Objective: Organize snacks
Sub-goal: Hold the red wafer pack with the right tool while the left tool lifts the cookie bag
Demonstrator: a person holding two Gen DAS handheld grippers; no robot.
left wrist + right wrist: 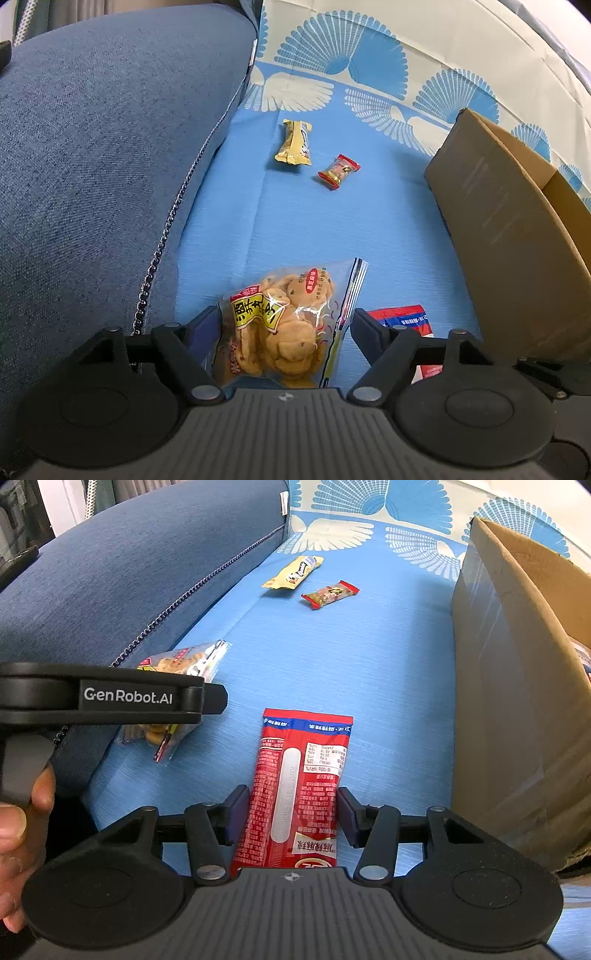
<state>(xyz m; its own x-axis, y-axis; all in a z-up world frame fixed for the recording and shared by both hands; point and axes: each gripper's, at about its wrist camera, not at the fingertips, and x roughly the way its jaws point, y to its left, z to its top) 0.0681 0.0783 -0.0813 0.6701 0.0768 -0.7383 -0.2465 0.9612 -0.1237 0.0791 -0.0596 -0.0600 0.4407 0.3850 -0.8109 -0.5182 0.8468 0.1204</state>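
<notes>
A clear bag of small brown cookies [284, 325] lies on the blue bedsheet [314, 229] between the fingers of my left gripper [286, 323], which is open with its pads standing at the bag's sides. A long red packet [303, 775] lies lengthwise in my right gripper [293, 805], and both pads rest against its long edges. Further off on the sheet are a yellow snack wrapper [293, 142] and a small red candy [339, 171]. The right wrist view shows the cookie bag [184, 661] partly hidden behind a left gripper finger [147, 701].
An open cardboard box [498, 683] stands close on the right, its near wall taped. A dark blue cushion [92, 166] with a zipper edge fills the left side. A person's hand [14, 830] holds the left gripper's handle. White bedding with blue fan patterns lies beyond.
</notes>
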